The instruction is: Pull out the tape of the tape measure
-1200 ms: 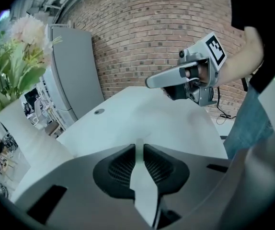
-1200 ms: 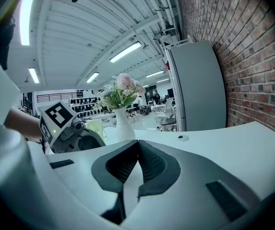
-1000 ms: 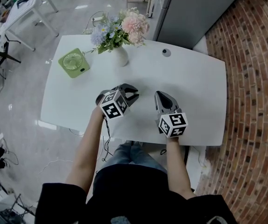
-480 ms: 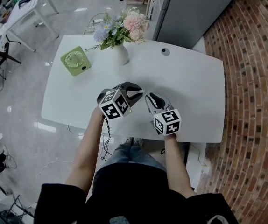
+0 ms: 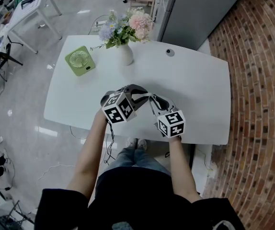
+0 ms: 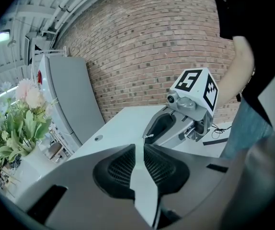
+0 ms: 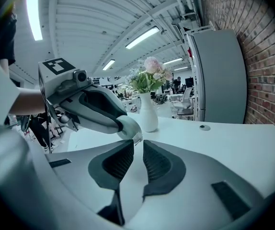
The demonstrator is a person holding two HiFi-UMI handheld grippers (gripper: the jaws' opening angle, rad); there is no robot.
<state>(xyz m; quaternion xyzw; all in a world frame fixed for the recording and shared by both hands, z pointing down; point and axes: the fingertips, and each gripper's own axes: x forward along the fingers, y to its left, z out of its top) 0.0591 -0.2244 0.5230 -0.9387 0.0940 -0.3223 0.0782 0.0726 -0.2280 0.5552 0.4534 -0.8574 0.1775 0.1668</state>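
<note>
Firstly, a glossy pale floor [image 5: 13,104] fills the left of the head view and a brick wall [image 5: 262,80] the right, with a grey cabinet [image 5: 200,8] at the top between them. A white bench [image 5: 200,95] lies across the middle. The person stands at its near edge, both bare forearms [image 5: 90,152] reaching over it with a claw in each hand.

The left claw [image 6: 139,145] and the right claw [image 7: 138,143] meet almost tip to tip over the near middle of the bench, each angled toward the other and tilted downward. At the far edge stands a white vase [image 5: 124,56] of pink, blue and white flowers [image 5: 125,27]. Left of it, near the corner, is a green fan [image 5: 80,60].

The left claw pinches the tape measure [image 7: 126,123], a small pale rounded case that juts from between its tips. The right claw's jaws stand slightly apart, with nothing pressed between their pads. The tape's tab [image 7: 138,138] pokes from the case just ahead of the right claw's tips; it seems to sit short of the gap rather than inside it, though it is too small to be sure. A round grommet [image 5: 170,52] sits in the bench near the far edge, right of the vase.
</note>
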